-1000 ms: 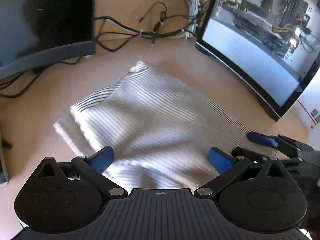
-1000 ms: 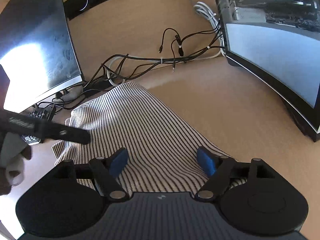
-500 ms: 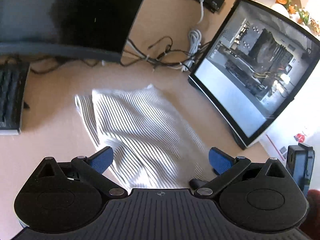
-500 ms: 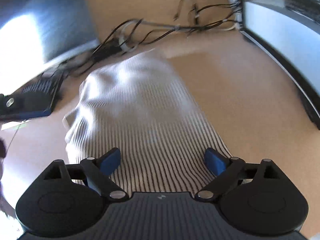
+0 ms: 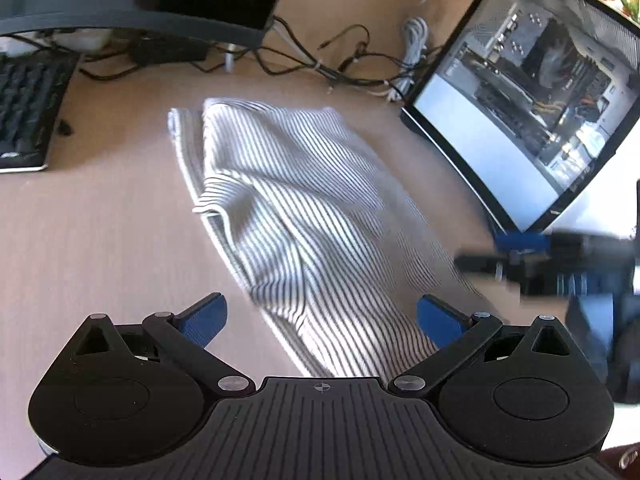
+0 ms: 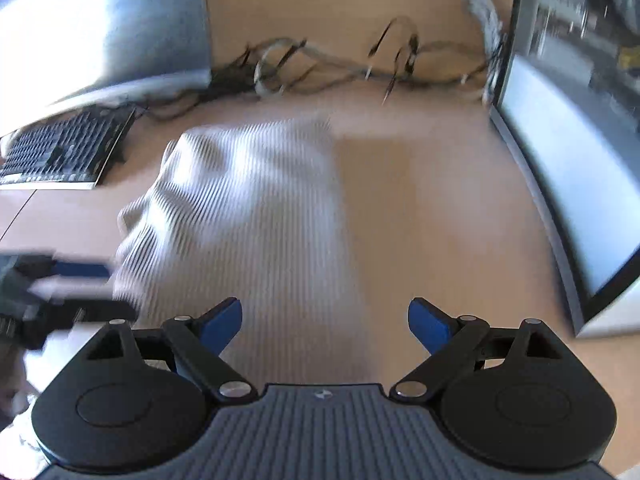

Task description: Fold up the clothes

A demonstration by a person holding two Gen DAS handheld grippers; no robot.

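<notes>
Left wrist, striped garment [image 5: 304, 216], desk [image 5: 100, 240]

A striped cloth [image 5: 296, 216] is seen lying folded on the tabletop [image 5: 100, 240]. The left hand-held gripper [image 5: 320, 320] is held above its near end, jaws spread wide. The right hand-held gripper [image 5: 516, 252] is seen blurred at the cloth's right edge. A keyboard [image 5: 28, 112], cables [image 5: 340, 68] and a monitor [image 5: 520, 92] are seen beyond.

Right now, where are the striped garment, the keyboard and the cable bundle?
striped garment [image 5: 304, 216]: left wrist view, middle of the folded top layer.
keyboard [image 5: 24, 112]: left wrist view, its keys.
cable bundle [image 5: 344, 68]: left wrist view, black tangled wires.
</notes>
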